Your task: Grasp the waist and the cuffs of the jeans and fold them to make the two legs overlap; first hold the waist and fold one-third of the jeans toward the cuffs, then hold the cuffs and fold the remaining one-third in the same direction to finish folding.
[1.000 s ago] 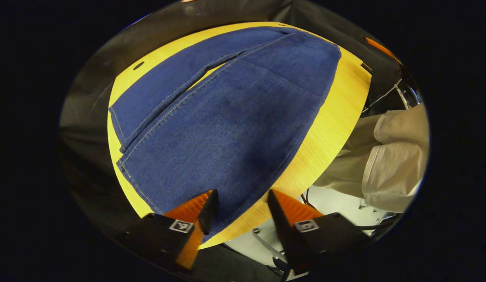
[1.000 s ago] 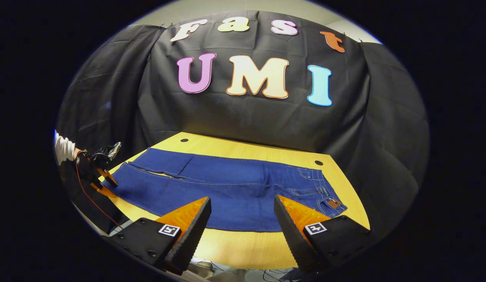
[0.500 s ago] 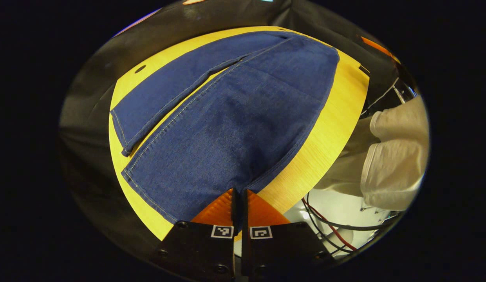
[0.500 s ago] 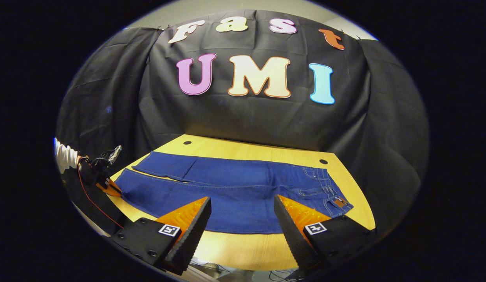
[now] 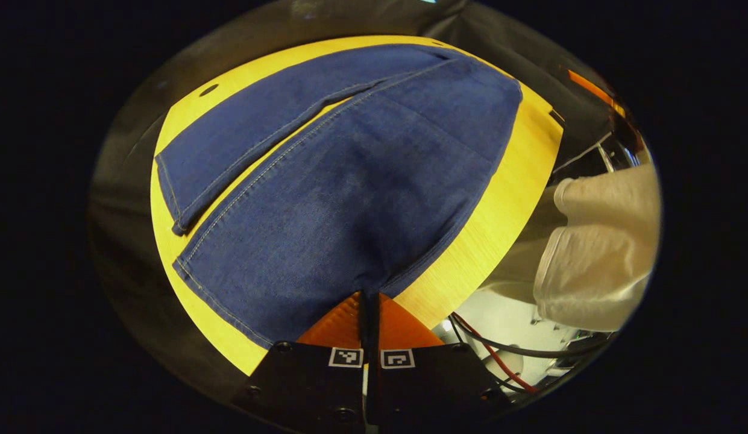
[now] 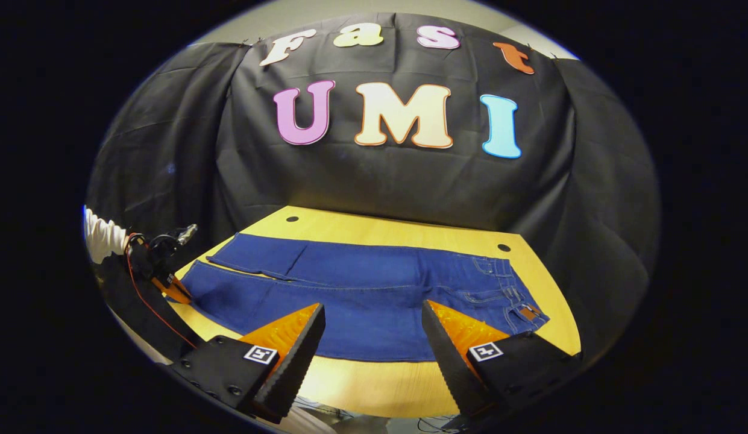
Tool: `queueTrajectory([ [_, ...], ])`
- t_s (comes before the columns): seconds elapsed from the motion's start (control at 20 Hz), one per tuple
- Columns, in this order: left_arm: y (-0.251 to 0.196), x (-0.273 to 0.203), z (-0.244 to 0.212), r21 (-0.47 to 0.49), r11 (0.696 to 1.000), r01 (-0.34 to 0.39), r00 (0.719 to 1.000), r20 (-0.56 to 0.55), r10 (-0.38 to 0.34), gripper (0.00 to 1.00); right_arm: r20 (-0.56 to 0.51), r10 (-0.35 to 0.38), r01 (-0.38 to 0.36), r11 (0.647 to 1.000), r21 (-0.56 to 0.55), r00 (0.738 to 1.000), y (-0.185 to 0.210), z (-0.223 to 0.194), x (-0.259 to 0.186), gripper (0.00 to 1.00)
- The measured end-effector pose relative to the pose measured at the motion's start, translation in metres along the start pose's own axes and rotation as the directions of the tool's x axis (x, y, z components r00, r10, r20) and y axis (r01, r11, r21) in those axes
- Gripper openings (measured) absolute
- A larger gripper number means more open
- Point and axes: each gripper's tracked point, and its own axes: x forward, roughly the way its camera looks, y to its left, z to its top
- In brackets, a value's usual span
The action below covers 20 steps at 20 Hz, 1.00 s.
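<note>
While the left hand-held gripper (image 5: 369, 301) clamped the near cuff of the jeans (image 6: 374, 289) lying flat on the counter (image 6: 374, 386), the right hand-held gripper (image 6: 374, 337) hovered wide open, apparently needing to grasp the waist next.

Black tongs (image 5: 369, 307) with square coded markers, red cable (image 6: 146, 307), white sleeve (image 6: 102, 236)
</note>
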Motion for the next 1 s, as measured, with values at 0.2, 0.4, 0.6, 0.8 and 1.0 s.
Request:
queueTrajectory([
  [0.2,0.001,0.0,0.0,-0.03,1.0,-0.009,1.0,-0.028,0.008,0.0,-0.05,0.09,-0.089,0.996,0.02,0.995,-0.004,-0.009,0.022,0.99],
  [0.4,0.003,0.001,0.001,-0.07,0.997,-0.018,0.999,-0.043,0.015,0.0,-0.138,0.124,-0.125,0.992,0.007,0.983,-0.042,-0.023,0.055,0.99],
  [0.6,0.004,0.002,0.001,-0.08,0.996,-0.038,0.998,-0.061,0.033,0.0,-0.311,0.162,-0.191,0.98,-0.063,0.936,-0.096,-0.058,0.078,0.99],
  [0.8,0.004,0.003,0.002,-0.052,0.998,-0.046,0.994,-0.097,0.041,0.0,-0.505,0.101,-0.258,0.933,-0.25,0.857,-0.152,-0.106,0.08,0.96],
  [1.0,0.004,0.003,0.002,-0.053,0.998,-0.038,0.99,-0.136,0.03,0.0,-0.618,0.079,-0.312,0.908,-0.28,0.782,-0.185,-0.136,0.079,1.0],
])
